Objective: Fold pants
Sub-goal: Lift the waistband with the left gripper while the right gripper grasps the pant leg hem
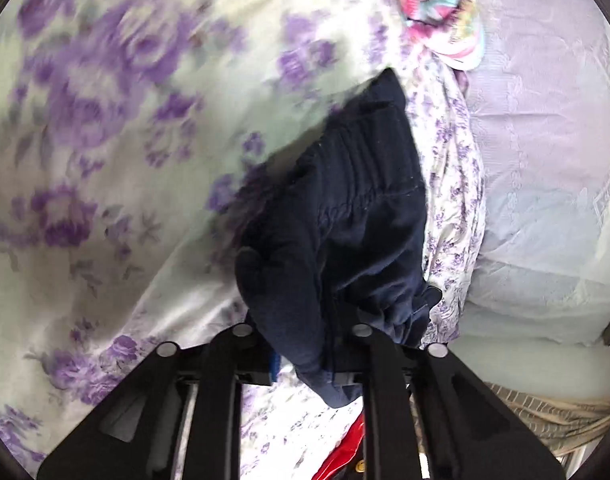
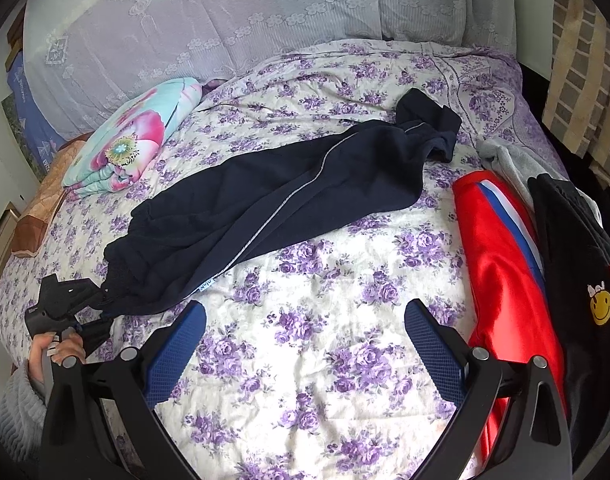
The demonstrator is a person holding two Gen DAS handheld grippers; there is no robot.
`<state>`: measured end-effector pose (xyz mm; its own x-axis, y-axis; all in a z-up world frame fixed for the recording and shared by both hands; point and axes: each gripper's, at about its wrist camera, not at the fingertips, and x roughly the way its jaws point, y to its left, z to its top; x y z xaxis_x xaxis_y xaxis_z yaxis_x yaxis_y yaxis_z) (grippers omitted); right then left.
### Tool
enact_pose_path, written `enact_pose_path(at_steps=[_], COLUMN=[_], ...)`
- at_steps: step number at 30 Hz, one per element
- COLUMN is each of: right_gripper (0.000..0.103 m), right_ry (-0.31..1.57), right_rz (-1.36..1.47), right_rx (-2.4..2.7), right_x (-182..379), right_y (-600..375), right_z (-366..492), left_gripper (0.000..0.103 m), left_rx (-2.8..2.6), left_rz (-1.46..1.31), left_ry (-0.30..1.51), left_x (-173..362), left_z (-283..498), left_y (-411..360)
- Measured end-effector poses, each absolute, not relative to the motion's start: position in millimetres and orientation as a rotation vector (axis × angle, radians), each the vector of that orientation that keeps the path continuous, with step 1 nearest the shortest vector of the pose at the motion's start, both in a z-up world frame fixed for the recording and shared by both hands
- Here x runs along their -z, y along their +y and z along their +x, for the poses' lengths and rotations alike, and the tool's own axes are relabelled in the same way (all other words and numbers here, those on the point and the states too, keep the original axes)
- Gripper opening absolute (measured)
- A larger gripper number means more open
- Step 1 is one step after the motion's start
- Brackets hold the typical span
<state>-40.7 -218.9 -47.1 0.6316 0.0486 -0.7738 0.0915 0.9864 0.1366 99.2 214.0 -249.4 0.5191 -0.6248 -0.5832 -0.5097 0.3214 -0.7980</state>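
Observation:
Dark navy pants (image 2: 265, 196) with a thin grey side stripe lie stretched across the purple-flowered bedspread (image 2: 325, 340), waistband at the near left and cuffs at the far right. My left gripper (image 2: 93, 312) is shut on the waistband end. In the left wrist view the navy cloth (image 1: 357, 216) bunches between its jaws and hides the fingertips (image 1: 317, 356). My right gripper (image 2: 305, 328) is open and empty, with blue pads (image 2: 177, 352) spread over bare bedspread in front of the pants.
A folded floral blanket (image 2: 129, 140) lies at the far left. Red pants with a blue and white stripe (image 2: 501, 264), a black garment with a smiley face (image 2: 581, 280) and a grey garment (image 2: 517, 164) lie along the right. Lace-covered pillows (image 2: 209, 20) line the headboard.

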Motion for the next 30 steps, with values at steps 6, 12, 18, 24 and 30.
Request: enact_pose_path(at_steps=[6,12,18,24,30], right_gripper=[0.1,0.1,0.1,0.1,0.093], right_ry=[0.872,0.862,0.91,0.959,1.025], right_rz=[0.245,0.336,0.487,0.538,0.631], right_rx=[0.059,0.122,0.168,0.063,-0.091], right_x=[44.1,54.3,85.7,93.7,107.9], right_y=[-219.9,-218.1,-218.3,-215.3,-200.7], right_z=[-49.5,-65.8,-59.6,12.0,143.8], left_gripper=[0.01,0.01,0.009,0.009,0.01], left_rx=[0.218,-0.032,-0.315,-0.341,-0.421], left_rz=[-1.221,-0.973,-0.916,-0.95,-0.955], left_ry=[0.955,0.797,0.957,0.964,0.953], left_x=[151.1,83.7,141.4,168.4,161.1], left_z=[109.4,66.7,23.9,14.7,-2.3], left_y=[261.2,395.1,509.2,500.7,485.5])
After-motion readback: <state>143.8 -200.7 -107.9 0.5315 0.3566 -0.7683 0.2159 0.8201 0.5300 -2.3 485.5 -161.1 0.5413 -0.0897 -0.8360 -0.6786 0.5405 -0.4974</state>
